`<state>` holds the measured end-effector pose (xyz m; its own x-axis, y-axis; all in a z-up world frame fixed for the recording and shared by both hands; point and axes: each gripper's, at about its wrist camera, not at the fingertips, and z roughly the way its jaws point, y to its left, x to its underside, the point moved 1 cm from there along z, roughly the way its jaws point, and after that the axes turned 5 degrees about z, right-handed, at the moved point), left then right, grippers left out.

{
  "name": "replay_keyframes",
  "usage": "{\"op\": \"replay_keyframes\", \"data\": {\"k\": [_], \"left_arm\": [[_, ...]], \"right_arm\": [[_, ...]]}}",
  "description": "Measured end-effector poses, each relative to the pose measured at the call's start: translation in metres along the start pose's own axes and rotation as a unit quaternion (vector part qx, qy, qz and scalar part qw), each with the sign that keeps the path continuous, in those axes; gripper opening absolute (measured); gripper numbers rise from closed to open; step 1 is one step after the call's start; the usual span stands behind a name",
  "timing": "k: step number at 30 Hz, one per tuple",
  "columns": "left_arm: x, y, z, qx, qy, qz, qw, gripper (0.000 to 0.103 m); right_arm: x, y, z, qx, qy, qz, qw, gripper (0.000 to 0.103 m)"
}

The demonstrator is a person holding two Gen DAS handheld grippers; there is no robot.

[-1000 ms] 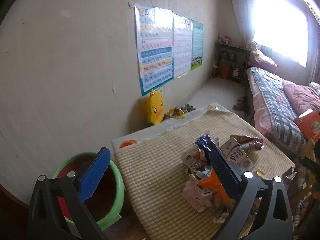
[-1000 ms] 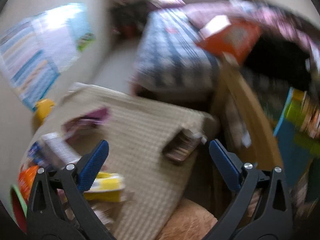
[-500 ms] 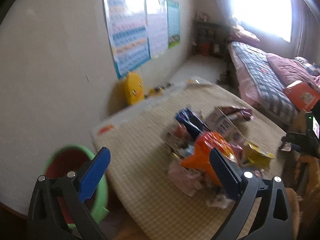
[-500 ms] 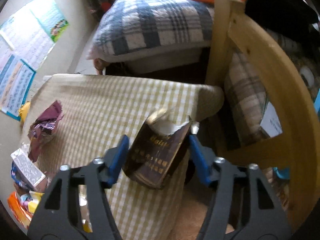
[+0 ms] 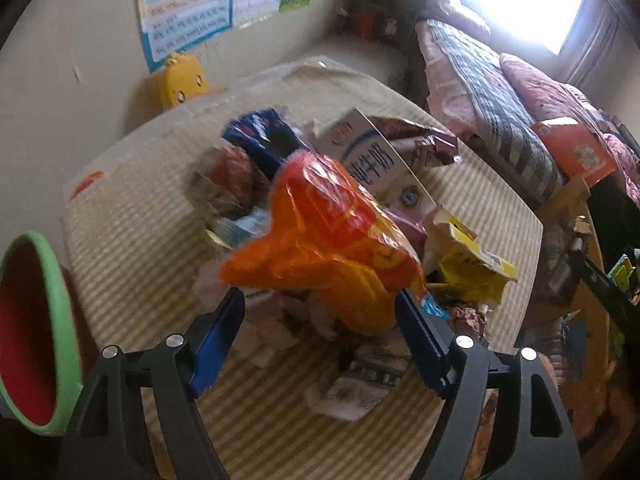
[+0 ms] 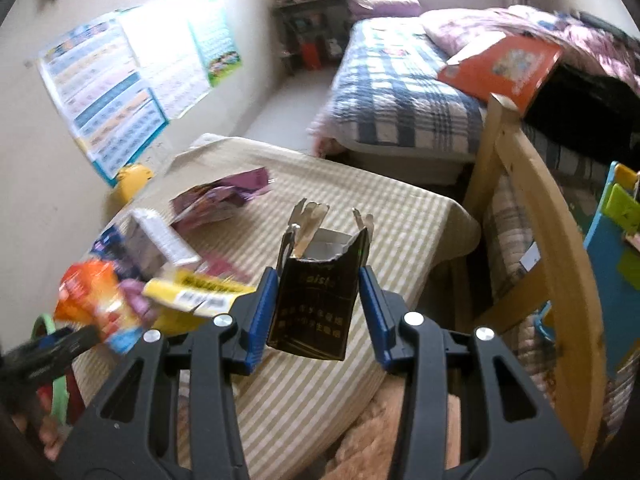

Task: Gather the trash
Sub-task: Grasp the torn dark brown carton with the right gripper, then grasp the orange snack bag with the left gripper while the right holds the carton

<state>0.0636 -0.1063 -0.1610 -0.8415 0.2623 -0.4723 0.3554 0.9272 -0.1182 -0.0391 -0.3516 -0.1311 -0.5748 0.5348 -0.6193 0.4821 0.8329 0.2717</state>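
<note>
Two hand-held tongs work a littered desk (image 6: 400, 216) draped in a beige checked cloth, in a bedroom beside a plaid-quilted bed. The right tongs (image 6: 318, 312) have just been closing and now pinch a torn, dark brown paper carton (image 6: 316, 300) between their blue pads, holding it upright and clear of the cloth near the desk's bedside corner. The left tongs (image 5: 320, 320) have just been narrowing from full spread around a crumpled orange plastic snack bag (image 5: 324, 240) on top of the heap. The bag sits between the blue pads, the right pad at its edge, but whether both pads press on it cannot be told through the motion blur.

The rest of the trash lies heaped mid-desk: a white milk carton (image 5: 376, 160), a yellow cardboard box (image 5: 468, 264), a maroon foil wrapper (image 5: 416, 140) and a blue packet (image 5: 260, 136). A round bin with a green rim and red inside (image 5: 44, 320) waits below the desk's left edge.

The slick, puffy orange bag looks likely to squirt out if squeezed near its edge, and lifting it could drag loose scraps off the desk. The brown carton, ragged at its open top, may buckle under the pinch and slip out before it reaches the bin across the desk.
</note>
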Motion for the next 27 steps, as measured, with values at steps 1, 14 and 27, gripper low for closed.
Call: {"op": "replay_keyframes", "data": {"k": [1, 14, 27], "left_arm": [[-0.003, -0.001, -0.001, -0.001, 0.002, -0.002, 1.0, 0.078], [-0.019, -0.002, 0.004, 0.029, 0.005, -0.044, 0.9986, 0.082], [-0.019, -0.004, 0.003, 0.061, -0.002, -0.037, 0.9975, 0.046]], "right_arm": [[0.0, 0.003, -0.002, -0.004, 0.002, -0.004, 1.0, 0.041], [0.001, 0.031, -0.012, -0.039, -0.001, -0.022, 0.999, 0.042], [0.003, 0.046, -0.026, -0.047, -0.008, -0.035, 0.998, 0.042]]}}
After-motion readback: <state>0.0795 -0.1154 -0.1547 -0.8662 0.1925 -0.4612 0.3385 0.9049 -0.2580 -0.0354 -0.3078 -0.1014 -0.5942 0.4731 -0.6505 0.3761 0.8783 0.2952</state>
